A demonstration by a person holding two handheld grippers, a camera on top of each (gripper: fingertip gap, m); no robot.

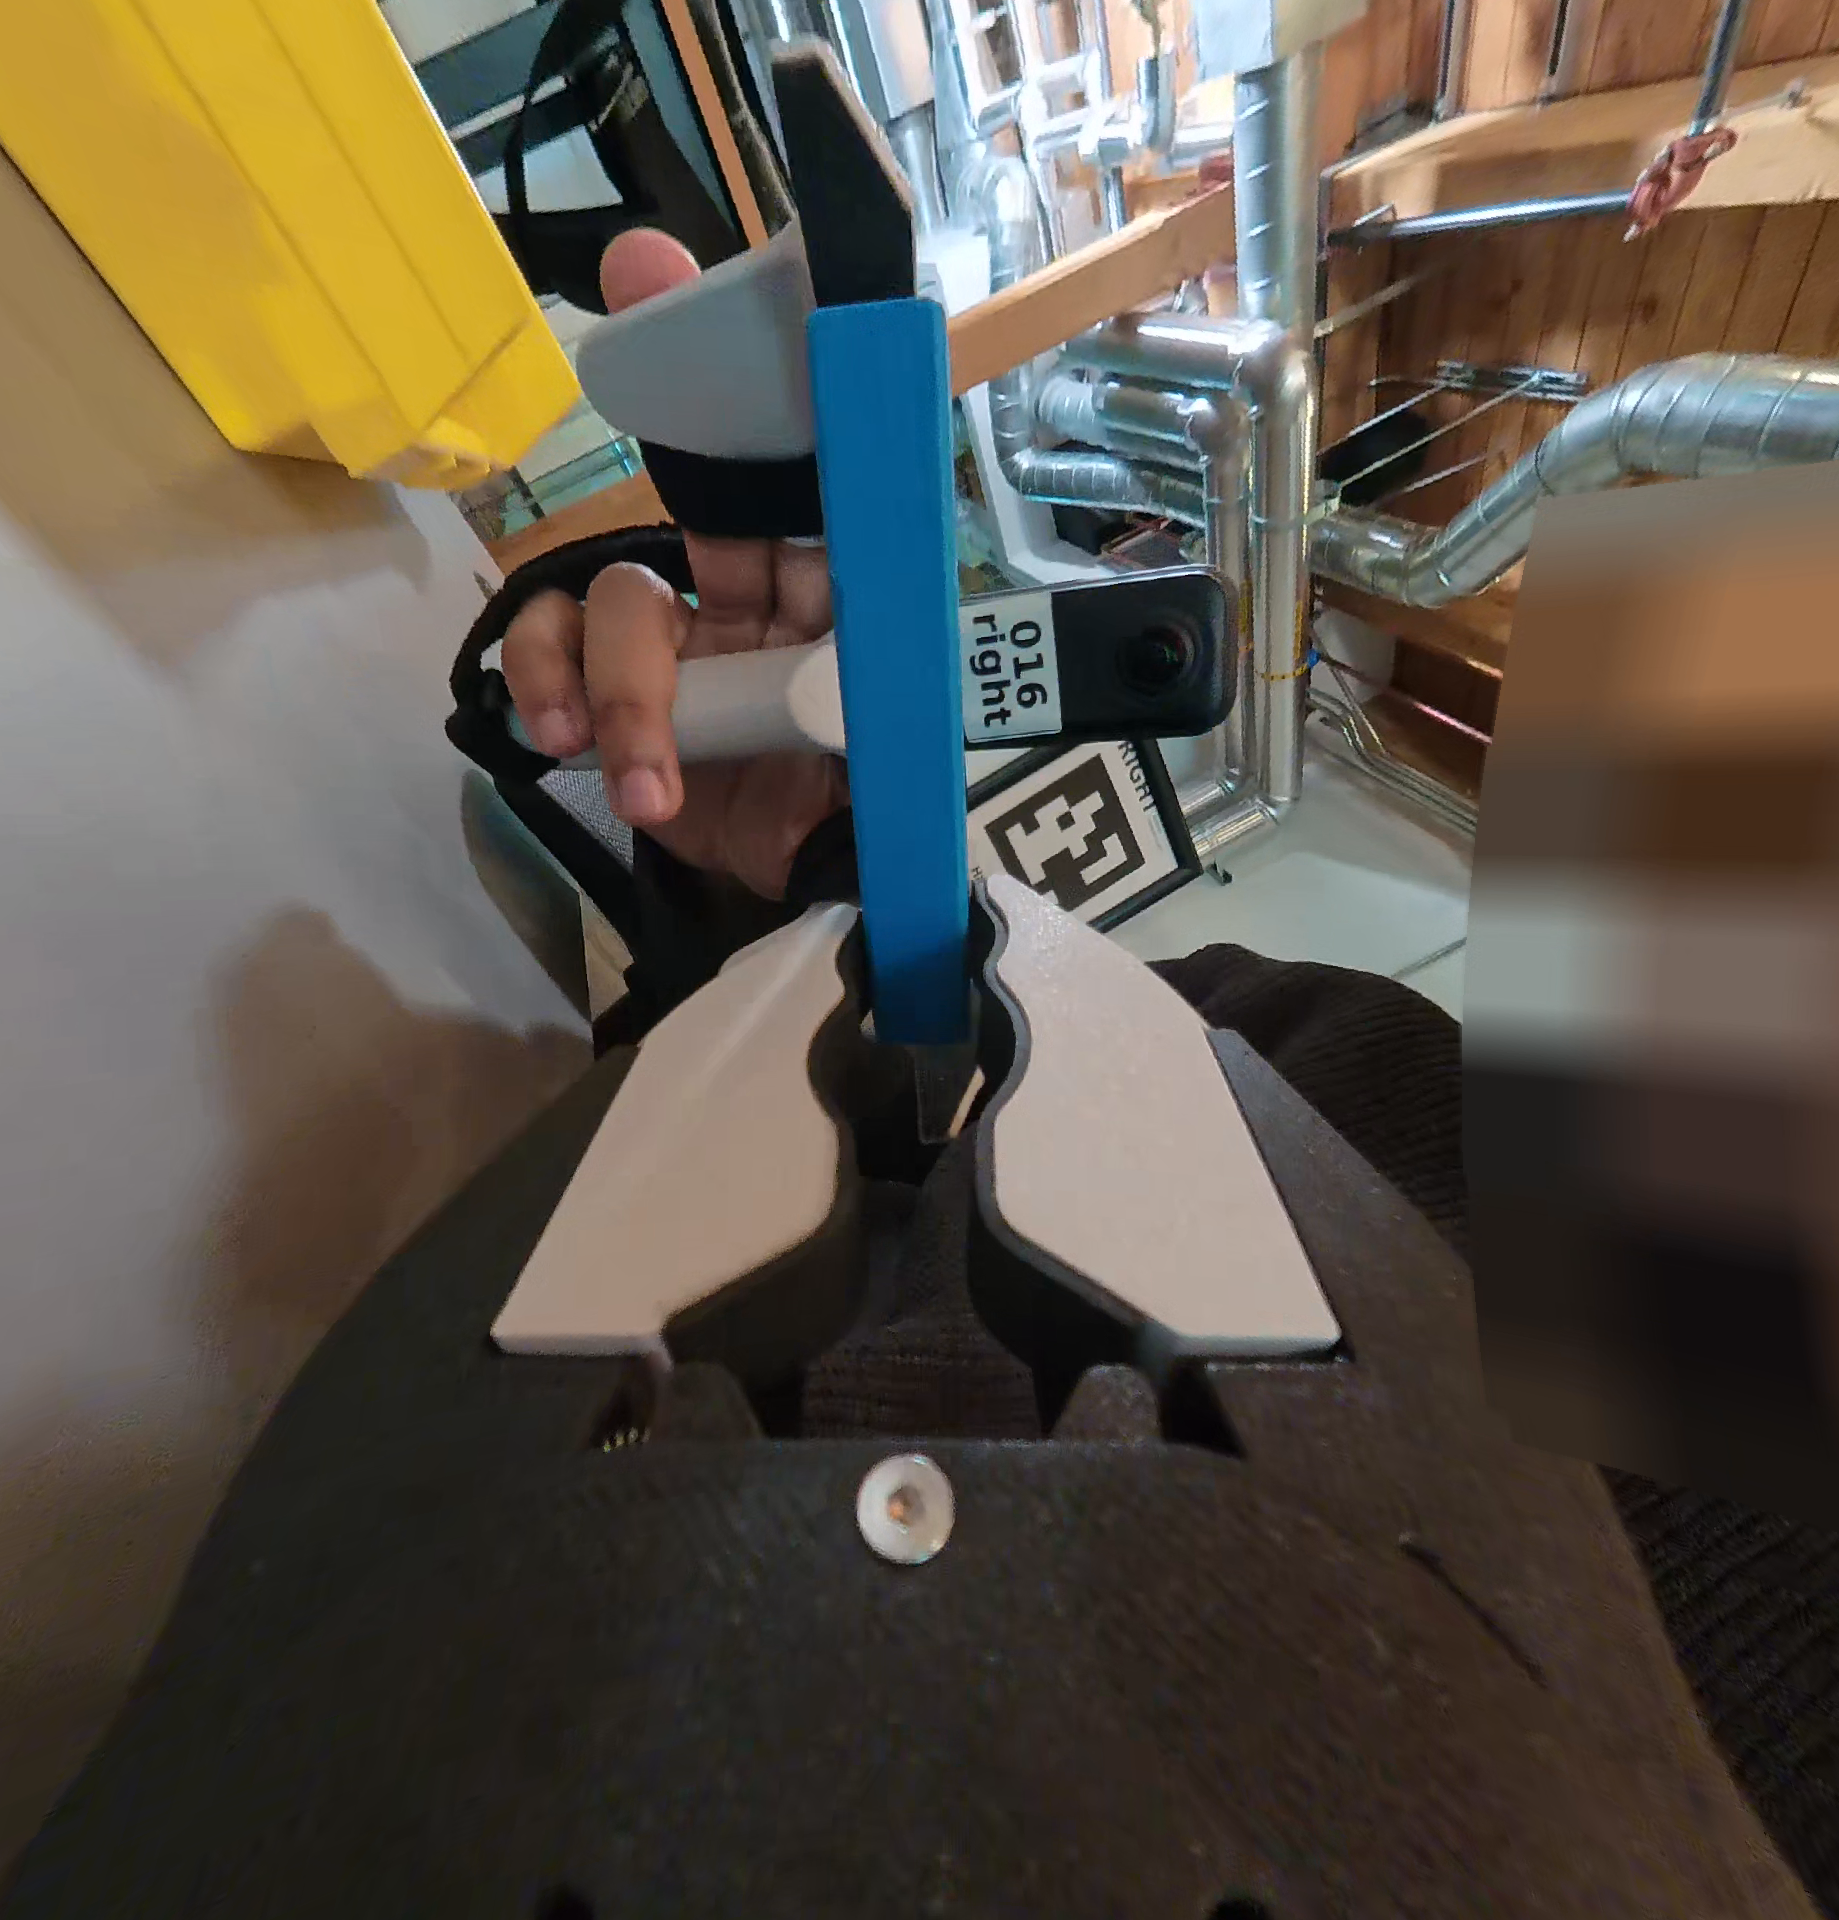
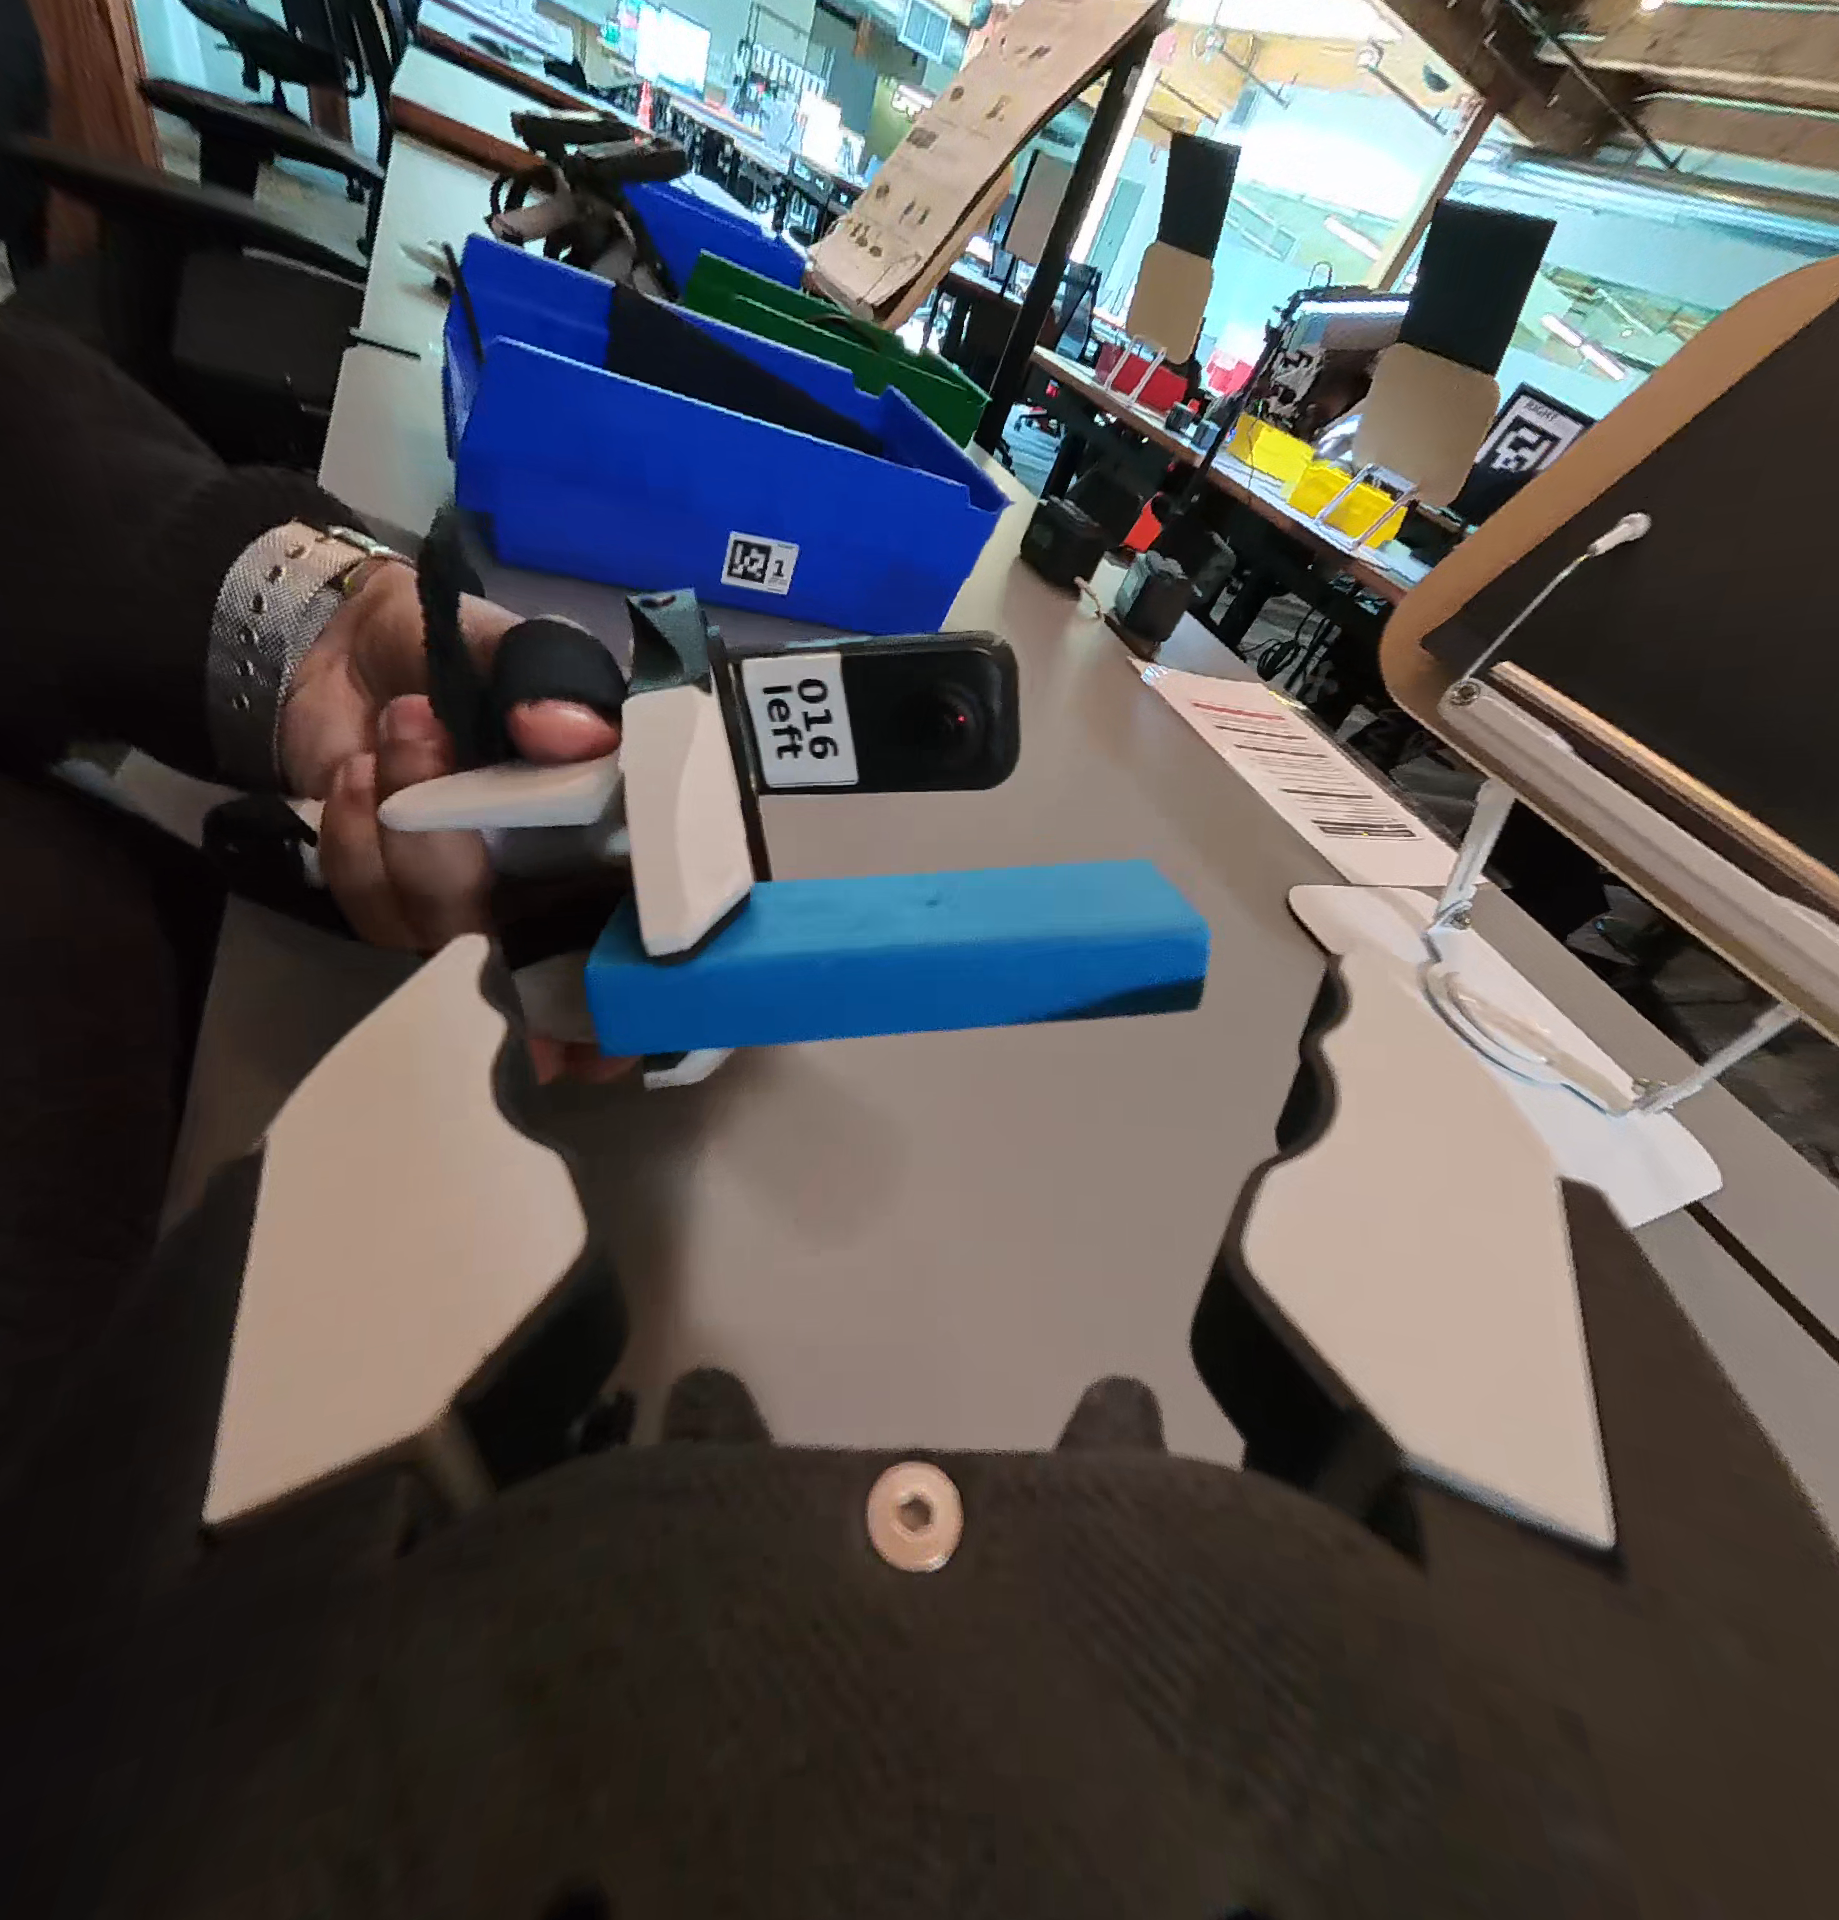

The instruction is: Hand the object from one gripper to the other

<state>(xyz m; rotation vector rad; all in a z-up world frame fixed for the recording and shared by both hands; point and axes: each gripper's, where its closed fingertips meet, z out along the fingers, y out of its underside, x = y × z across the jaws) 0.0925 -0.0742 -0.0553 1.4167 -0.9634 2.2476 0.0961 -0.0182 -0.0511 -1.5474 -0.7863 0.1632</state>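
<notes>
1. Left gripper [image 1: 915, 935] clamps one end of your blue block [image 2: 894, 956], held above the table [image 2: 998, 1195].
2. Right gripper [image 2: 904, 1039] gapes wide, empty, just short of it.
3. Handover pending: advance, then close on the free end.

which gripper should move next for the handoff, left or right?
Right, probably. The left gripper is already shut on one end of the blue block, so it can hold steady. The right gripper has its jaws wide open, facing the block's free end, and nothing sits between them.
</notes>
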